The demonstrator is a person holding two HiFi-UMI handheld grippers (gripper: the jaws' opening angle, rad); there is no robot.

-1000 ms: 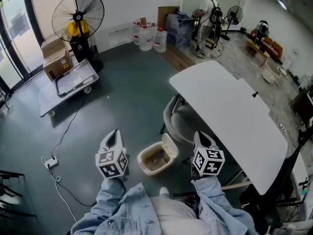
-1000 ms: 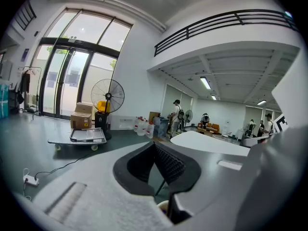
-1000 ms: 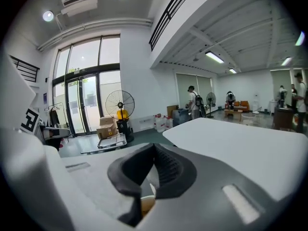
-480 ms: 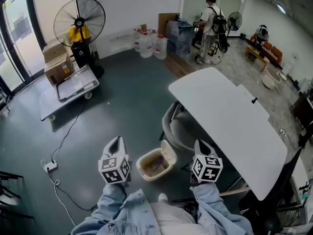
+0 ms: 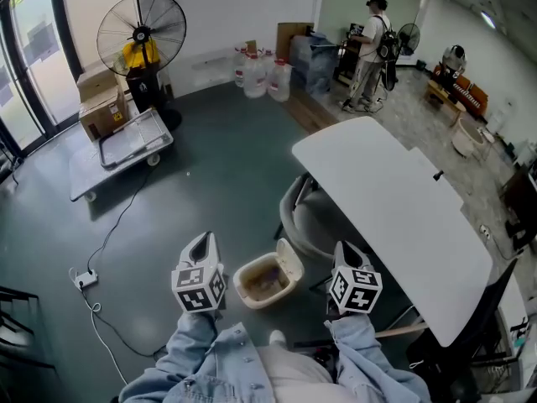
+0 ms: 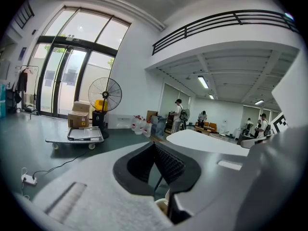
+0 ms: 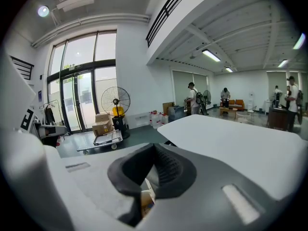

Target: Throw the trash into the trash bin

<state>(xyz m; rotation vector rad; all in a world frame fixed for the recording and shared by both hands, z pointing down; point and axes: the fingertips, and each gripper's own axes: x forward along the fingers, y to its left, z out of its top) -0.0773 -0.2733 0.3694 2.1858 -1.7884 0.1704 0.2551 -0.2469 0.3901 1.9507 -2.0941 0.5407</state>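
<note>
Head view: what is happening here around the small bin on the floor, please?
A person in a denim jacket holds a gripper in each hand above the dark floor. The left gripper and the right gripper hang on either side of a small trash bin, whose lid stands open. Both pairs of jaws are shut with nothing between them. Something brownish lies inside the bin, so the trash seems to be thrown in already. A white table stands to the right.
</note>
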